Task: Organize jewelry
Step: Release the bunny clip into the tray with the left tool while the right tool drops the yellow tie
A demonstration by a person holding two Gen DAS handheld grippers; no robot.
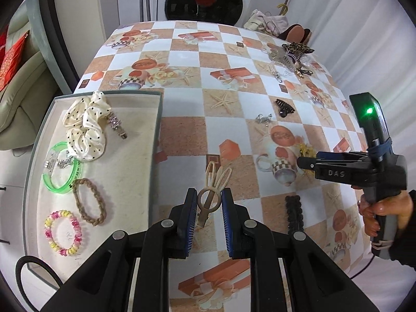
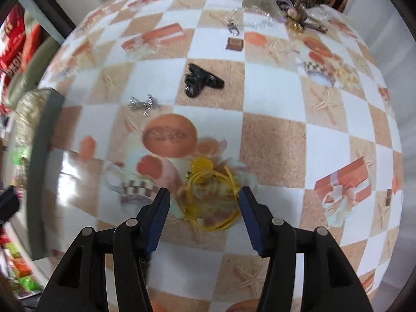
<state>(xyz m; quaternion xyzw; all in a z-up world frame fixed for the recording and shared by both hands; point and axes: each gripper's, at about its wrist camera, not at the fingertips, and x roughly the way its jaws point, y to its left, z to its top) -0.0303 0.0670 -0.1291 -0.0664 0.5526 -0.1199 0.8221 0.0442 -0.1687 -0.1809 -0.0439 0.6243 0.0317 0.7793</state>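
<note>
While straddling the beige hair clip [image 1: 212, 191] on the worktop [image 1: 182, 135], left tool [image 1: 208, 208] spread, nothing pinched yet. Could skid the flat clip forward or pinch only its thin loop and drop it short of the tray [image 1: 135, 140], just beside to the left.

Through the right wrist view, right tool [image 2: 204, 200] likewise spread around the yellow hair tie [image 2: 212, 197]. Blurred, so likely moving; may snag one strand only, or scrape the slick cloth.
</note>
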